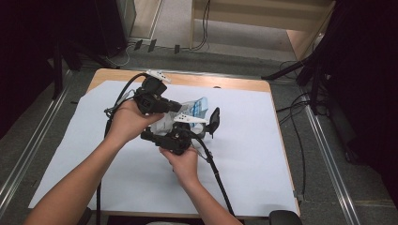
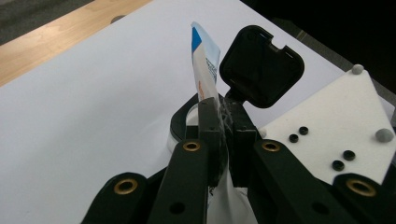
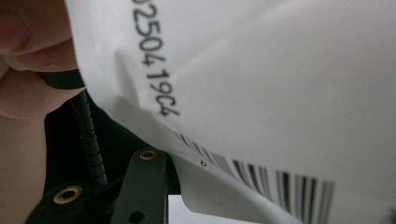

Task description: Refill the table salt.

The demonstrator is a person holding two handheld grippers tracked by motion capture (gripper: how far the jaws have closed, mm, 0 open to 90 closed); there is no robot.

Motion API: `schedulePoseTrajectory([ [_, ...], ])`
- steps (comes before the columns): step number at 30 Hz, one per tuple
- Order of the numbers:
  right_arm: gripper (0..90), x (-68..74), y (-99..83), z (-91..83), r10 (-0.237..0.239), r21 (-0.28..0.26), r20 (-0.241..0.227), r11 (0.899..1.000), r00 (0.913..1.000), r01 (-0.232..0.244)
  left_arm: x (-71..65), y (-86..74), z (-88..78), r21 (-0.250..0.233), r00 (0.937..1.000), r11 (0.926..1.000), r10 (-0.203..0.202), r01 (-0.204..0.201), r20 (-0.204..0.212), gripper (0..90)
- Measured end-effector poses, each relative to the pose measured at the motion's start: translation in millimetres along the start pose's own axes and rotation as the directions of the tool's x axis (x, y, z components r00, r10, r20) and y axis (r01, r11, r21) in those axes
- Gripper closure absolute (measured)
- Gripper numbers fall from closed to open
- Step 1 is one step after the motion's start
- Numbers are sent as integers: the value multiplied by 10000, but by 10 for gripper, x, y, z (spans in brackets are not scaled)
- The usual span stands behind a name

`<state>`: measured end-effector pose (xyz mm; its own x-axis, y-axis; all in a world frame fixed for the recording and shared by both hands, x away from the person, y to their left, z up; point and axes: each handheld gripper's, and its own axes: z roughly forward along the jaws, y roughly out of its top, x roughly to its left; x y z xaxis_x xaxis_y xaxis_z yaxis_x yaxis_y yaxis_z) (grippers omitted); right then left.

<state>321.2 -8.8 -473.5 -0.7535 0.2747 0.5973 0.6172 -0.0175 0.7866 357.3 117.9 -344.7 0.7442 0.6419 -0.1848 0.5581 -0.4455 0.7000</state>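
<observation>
Pouch [image 1: 195, 108] above white paper sheet [image 1: 244, 154] on wooden table [image 1: 220, 82], grey floor [image 1: 173, 28] beyond

We see a wooden desk [image 1: 234, 84] under a white sheet [image 1: 244, 154]. Around the desk lies grey floor [image 1: 173, 61], with metal rails [image 1: 328, 154] on both sides. Beyond its far edge stands pale wooden furniture [image 1: 263, 18], cables [image 1: 204, 28] trailing beneath; the corners are dark.

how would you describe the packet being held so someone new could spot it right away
Start at the white sheet covering the wooden table, then go to the two black grippers at its middle. The packet sits between them: a thin white pouch with a blue and orange end, the one soft, printed thing among hard black parts.
</observation>
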Motion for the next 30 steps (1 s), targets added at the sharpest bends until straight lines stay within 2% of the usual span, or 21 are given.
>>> schedulePoseTrajectory([
  [15,655,-16,20,2,467,-193,-208,9987,9987,-471,-62,58,42,150,9999,9998,157,-156,-38,877],
  [30,651,-15,12,7,381,-155,-108,9991,9992,-383,-54,55,35,192,9998,9996,198,-199,88,876],
])
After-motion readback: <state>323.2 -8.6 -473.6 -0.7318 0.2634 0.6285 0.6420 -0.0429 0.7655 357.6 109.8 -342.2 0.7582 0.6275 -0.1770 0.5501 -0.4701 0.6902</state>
